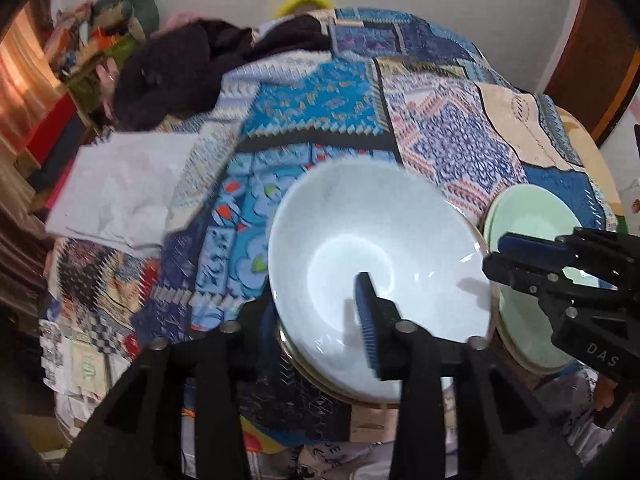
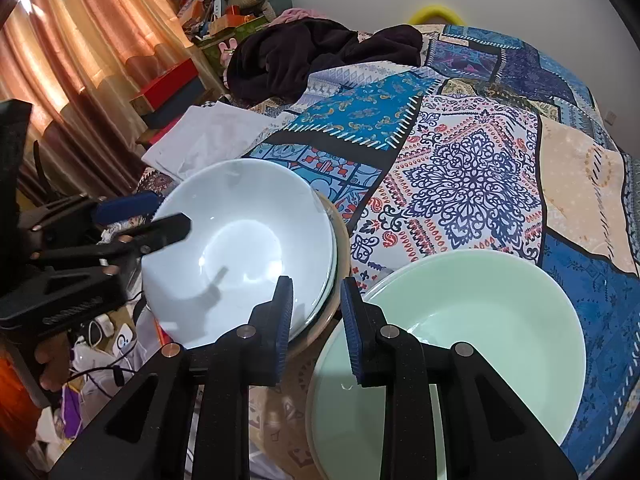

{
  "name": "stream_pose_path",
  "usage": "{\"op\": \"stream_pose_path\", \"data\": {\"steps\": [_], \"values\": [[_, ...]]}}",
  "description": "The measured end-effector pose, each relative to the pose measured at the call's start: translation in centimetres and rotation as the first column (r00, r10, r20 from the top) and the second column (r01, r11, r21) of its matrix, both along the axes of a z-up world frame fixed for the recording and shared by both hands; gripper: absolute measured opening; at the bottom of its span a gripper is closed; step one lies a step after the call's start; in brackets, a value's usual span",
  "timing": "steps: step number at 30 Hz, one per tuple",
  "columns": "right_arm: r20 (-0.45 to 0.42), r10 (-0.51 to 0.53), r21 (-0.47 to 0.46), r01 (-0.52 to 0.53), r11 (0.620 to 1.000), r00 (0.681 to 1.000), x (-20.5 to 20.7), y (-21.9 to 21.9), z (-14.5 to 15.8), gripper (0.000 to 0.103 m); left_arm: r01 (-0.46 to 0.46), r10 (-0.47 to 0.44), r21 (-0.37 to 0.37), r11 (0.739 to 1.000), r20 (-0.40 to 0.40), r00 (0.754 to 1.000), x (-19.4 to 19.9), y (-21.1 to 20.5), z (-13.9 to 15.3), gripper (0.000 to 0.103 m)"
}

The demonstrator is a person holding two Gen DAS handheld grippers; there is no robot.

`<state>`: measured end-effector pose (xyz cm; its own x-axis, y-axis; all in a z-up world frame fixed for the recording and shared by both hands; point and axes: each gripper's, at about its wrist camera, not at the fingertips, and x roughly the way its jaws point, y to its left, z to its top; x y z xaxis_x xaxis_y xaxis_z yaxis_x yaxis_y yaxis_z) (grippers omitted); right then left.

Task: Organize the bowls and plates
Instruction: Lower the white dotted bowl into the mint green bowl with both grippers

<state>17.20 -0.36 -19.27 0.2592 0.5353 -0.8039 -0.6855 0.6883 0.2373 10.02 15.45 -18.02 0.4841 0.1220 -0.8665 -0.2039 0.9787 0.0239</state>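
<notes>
Left tool (image 1: pixel 316 320), spread astride the white bowl's (image 1: pixel 376 248) rim, should lift clear gently, beside the right tool (image 2: pixel 316 328) pressed nearly together.

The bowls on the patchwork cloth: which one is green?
The pale green glossy bowl, under the right gripper. The other top bowl, the white glossy bowl beside it, sits on a stack by the left gripper.

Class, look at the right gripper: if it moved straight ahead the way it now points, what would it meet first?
Probably the green bowl. The right gripper straddles its near rim, so the bowl's wall lies directly ahead, though depth is hard to judge.
</notes>
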Motion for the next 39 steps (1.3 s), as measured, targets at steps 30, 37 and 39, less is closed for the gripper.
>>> {"op": "stream_pose_path", "data": {"steps": [30,37,39], "values": [[-0.034,0.002,-0.053,-0.004,0.999,0.999,1.9,2.0,-2.0,0.032,-0.039,0.04,-0.198,0.979,0.003,0.999,-2.7,4.0,-3.4,0.055],[-0.056,0.039,-0.062,-0.043,0.997,0.998,1.5,3.0,-2.8,0.033,-0.045,0.044,-0.252,0.967,-0.013,0.999,-2.6,4.4,-5.0,0.054],[-0.067,0.045,-0.063,-0.049,0.997,0.997,1.6,3.2,-3.1,0.033,-0.052,0.05,-0.279,0.959,-0.016,0.999,-2.5,4.5,-5.4,0.054]]}}
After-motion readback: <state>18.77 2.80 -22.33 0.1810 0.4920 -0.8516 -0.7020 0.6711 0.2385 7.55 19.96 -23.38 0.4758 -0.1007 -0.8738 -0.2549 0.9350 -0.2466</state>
